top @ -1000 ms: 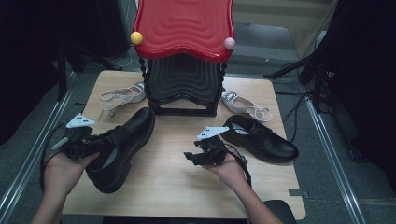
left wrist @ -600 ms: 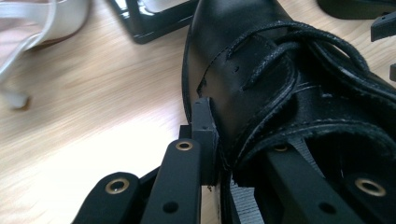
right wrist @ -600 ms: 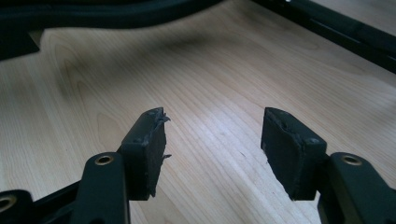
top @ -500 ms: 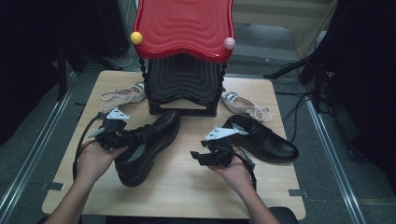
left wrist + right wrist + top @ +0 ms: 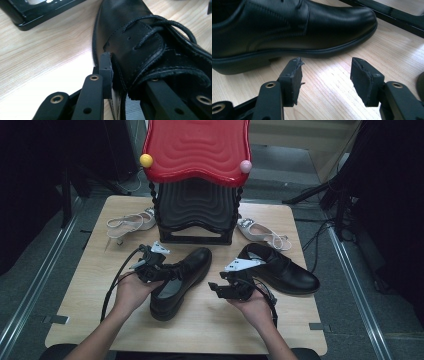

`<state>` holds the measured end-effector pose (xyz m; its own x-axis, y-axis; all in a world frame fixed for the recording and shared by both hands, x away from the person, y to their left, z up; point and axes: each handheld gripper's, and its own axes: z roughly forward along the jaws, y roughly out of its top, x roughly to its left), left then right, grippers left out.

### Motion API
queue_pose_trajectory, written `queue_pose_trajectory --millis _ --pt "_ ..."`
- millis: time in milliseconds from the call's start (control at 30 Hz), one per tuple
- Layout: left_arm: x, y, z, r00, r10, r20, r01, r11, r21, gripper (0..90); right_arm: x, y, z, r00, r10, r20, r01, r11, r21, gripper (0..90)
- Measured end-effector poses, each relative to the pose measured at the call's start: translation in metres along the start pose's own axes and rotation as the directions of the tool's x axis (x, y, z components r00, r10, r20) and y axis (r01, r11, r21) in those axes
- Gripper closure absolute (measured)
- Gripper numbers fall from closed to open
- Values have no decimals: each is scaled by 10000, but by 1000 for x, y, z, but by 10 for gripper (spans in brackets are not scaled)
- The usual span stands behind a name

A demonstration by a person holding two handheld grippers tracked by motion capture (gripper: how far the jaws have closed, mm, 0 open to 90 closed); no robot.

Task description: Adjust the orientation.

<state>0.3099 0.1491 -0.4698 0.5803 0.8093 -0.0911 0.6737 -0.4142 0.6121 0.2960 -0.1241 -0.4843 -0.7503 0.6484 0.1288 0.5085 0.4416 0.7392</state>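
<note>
Black leather lace-up shoe (image 5: 180,282) on wooden table (image 5: 90,290), left of centre; long axis diagonal, toe toward black-and-red ribbed stand (image 5: 196,215). Left gripper (image 5: 161,270) straddles shoe's side wall, jaws just loosening. Right gripper (image 5: 226,289) wide open, empty, beside second black shoe (image 5: 282,270).

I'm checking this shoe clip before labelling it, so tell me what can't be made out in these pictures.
- Left gripper: in its own view the far jaw sits inside the left black shoe, so whether the pads press on the leather is unclear.
- Right black shoe: heel cut off by the right gripper view's left edge.
- Right gripper: in the high view the hand covers its jaws.
- White sandals: too small for detail in the high view.
</note>
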Motion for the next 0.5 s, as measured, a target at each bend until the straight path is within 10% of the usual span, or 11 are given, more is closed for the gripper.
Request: queue_pose_trajectory --millis 500 --pt "-3 -6 -1 9966 26 825 -57 9993 374 510 2 -1 5 9999 -97 -34 98 9998 155 455"
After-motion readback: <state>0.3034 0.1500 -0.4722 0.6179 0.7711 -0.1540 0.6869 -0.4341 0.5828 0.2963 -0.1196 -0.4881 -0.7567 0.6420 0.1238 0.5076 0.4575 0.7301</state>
